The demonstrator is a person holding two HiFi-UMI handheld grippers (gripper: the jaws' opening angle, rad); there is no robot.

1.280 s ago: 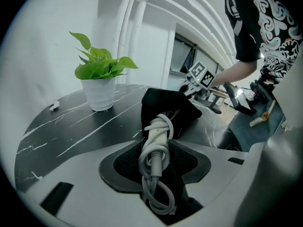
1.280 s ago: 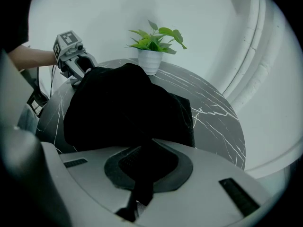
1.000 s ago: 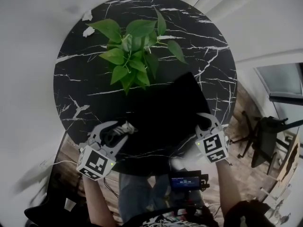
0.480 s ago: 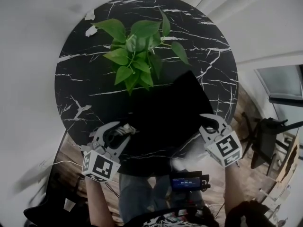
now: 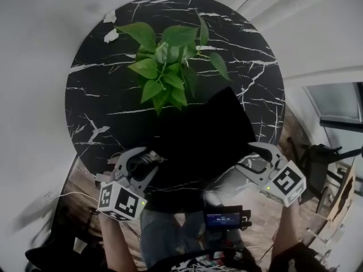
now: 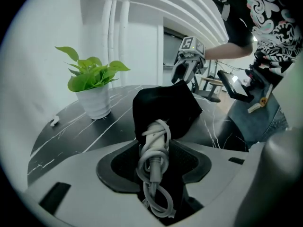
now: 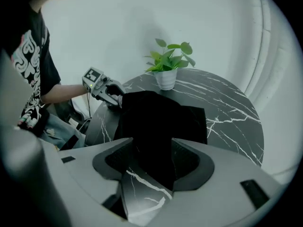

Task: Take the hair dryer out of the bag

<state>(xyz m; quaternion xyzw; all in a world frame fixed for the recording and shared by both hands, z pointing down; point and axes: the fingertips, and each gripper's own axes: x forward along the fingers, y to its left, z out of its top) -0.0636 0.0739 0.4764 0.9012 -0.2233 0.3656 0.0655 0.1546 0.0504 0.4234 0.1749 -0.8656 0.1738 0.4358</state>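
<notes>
Clamping white coiled cord [image 6: 154, 150] plus black bag [image 5: 198, 140] mouth: left gripper [image 5: 140, 162], lower left. Right gripper [image 5: 260, 158] jaws just opening wide, bag edge between, ungripped. Bag on marble table [image 5: 96, 95], lower centre; hair dryer body hidden.

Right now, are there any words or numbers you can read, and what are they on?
No text here can be read.
Small screen: lit characters, too small to read.
Shirt print: white swirls, no clear word.
Marker cubes: black-and-white squares only, no letters.
</notes>
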